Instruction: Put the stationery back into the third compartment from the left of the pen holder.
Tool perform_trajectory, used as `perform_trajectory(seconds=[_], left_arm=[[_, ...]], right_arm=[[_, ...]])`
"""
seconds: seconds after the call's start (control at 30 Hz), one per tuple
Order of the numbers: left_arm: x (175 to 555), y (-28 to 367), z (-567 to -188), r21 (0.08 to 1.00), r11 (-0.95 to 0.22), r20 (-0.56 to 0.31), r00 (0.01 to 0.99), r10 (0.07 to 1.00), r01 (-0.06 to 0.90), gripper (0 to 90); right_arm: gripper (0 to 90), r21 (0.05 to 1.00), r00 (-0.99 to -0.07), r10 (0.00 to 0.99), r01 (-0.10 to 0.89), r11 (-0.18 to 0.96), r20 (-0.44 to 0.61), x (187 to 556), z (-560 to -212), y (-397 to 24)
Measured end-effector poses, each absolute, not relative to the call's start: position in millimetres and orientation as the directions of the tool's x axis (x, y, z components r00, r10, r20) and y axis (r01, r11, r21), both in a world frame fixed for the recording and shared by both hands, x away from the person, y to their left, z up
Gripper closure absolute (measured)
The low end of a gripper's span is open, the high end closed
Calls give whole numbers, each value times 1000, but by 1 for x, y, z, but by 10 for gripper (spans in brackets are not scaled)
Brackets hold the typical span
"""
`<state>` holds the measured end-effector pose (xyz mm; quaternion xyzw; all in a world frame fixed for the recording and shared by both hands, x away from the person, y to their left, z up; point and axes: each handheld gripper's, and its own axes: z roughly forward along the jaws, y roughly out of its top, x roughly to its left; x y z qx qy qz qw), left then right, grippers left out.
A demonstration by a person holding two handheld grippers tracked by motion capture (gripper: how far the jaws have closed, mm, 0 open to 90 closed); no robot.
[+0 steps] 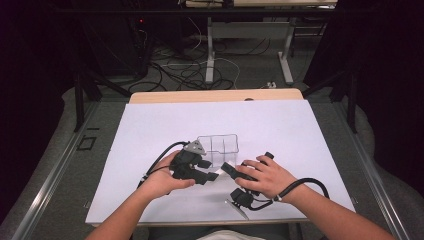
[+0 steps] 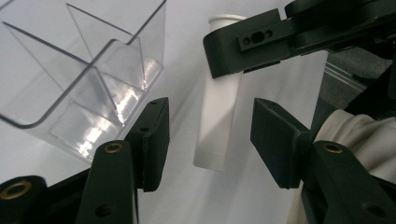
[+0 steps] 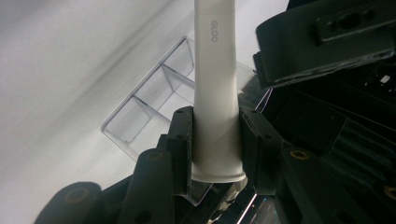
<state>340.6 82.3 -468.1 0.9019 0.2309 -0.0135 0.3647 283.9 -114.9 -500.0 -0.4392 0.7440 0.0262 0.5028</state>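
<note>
White table sheet (image 1: 150,130), cabled floor (image 1: 180,70) beyond

Lab-type recording room, not a home.
Pale wooden table (image 1: 215,96) under a white sheet (image 1: 165,125), dark grey floor; loose black and white cables (image 1: 185,70) tangled at the far side, white metal desk legs (image 1: 210,50) behind, black frame struts (image 1: 80,100) left and right, dark surroundings.

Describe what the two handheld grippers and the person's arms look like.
Both the left gripper and the right gripper are black, with flat rectangular fingers and brass-coloured pivots. The left carries a grey three-cornered plate; black cables trail from each. The forearms are bare, no sleeves visible.
</note>
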Motion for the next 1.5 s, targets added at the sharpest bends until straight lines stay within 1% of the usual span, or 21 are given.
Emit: perform_trajectory(seconds=[0.03,0.1,0.17,0.27,0.3,0.33,0.47,0.57,0.63,0.7,0.8,0.9,1.03,1.23,1.3,1.37,1.5], left_arm=[[341,80,-468,638,-647,-167,895,413,418,483],[341,75,-471,639,-650,-177,901,396,411,505],[342,71,-472,622,-672,-166,906,389,402,515],[343,66,-474,606,-692,-159,912,378,393,535],[343,65,-475,606,-693,-160,913,374,390,552],[344,63,-476,603,-699,-156,916,370,385,570],[345,60,-477,585,-721,-138,922,361,370,591],[345,58,-479,582,-727,-137,926,352,363,611],[345,56,-480,582,-728,-142,927,349,363,632],[345,54,-481,577,-733,-140,928,345,359,647],[344,53,-481,572,-739,-142,930,338,356,681],[346,53,-481,563,-748,-144,933,329,350,687],[347,53,-481,557,-748,-153,930,334,361,690],[347,53,-482,561,-739,-168,925,340,373,692],[347,53,-482,561,-734,-173,922,347,382,692],[348,54,-482,570,-725,-168,919,358,387,692],[350,58,-482,570,-702,-176,898,404,427,693]], right_arm=[[669,-398,-100,-626,-692,603,-773,285,-501,-114],[669,-351,-124,-590,-700,622,-798,286,-505,-117],[669,-350,-105,-592,-718,601,-799,288,-506,-116],[669,-315,-193,-552,-651,691,-811,281,-509,-121],[669,-363,-90,-603,-725,586,-793,286,-505,-113],[669,-371,-80,-610,-729,576,-788,286,-505,-112],[669,-370,-86,-611,-726,579,-787,284,-506,-111],[669,-391,-83,-627,-716,578,-774,282,-504,-110],[669,-366,-84,-609,-732,575,-789,282,-507,-110],[669,-363,-80,-607,-736,571,-791,282,-507,-109],[668,-394,-76,-635,-726,564,-769,280,-505,-108],[668,-401,-82,-638,-715,572,-766,278,-505,-109],[668,-365,-83,-613,-737,568,-786,281,-509,-110],[666,-392,-91,-634,-716,577,-768,278,-506,-109],[662,-384,-96,-628,-717,582,-772,279,-506,-109],[650,-371,-88,-616,-729,575,-783,280,-504,-109],[603,-342,-97,-589,-734,587,-803,280,-502,-114]])
